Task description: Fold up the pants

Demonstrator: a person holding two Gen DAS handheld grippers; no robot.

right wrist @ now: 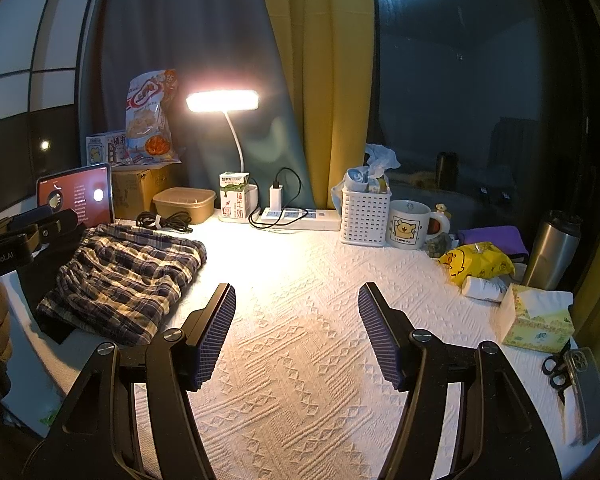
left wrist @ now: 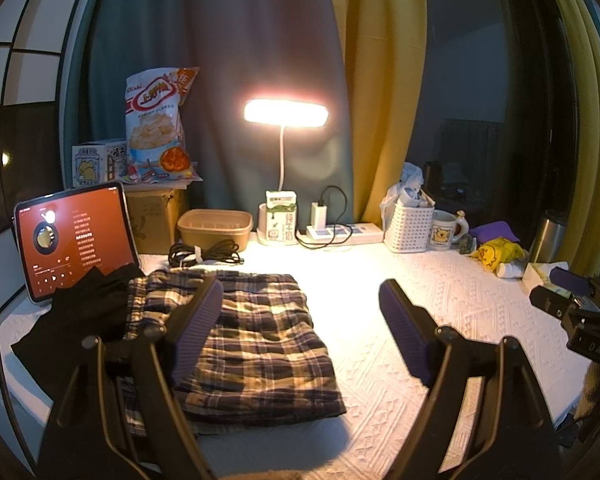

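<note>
Folded plaid pants (left wrist: 252, 336) lie on the white textured tablecloth (left wrist: 440, 312), left of centre, beside a dark garment (left wrist: 80, 316). They also show at the left in the right wrist view (right wrist: 124, 276). My left gripper (left wrist: 300, 300) is open and empty, its left finger (left wrist: 198, 332) over the pants' left part. My right gripper (right wrist: 298, 304) is open and empty above bare cloth (right wrist: 300, 360), to the right of the pants. The right gripper's body shows at the right edge of the left wrist view (left wrist: 580, 312).
A tablet (left wrist: 76, 236), cardboard box, snack bag (left wrist: 156, 124), brown tub (left wrist: 216, 228), coiled cable, lit lamp (left wrist: 284, 112), milk carton, power strip (left wrist: 344, 234), white basket (right wrist: 364, 216), mug (right wrist: 410, 224), steel tumbler (right wrist: 552, 248), tissue box (right wrist: 536, 316), scissors and phone (right wrist: 584, 392) line the edges.
</note>
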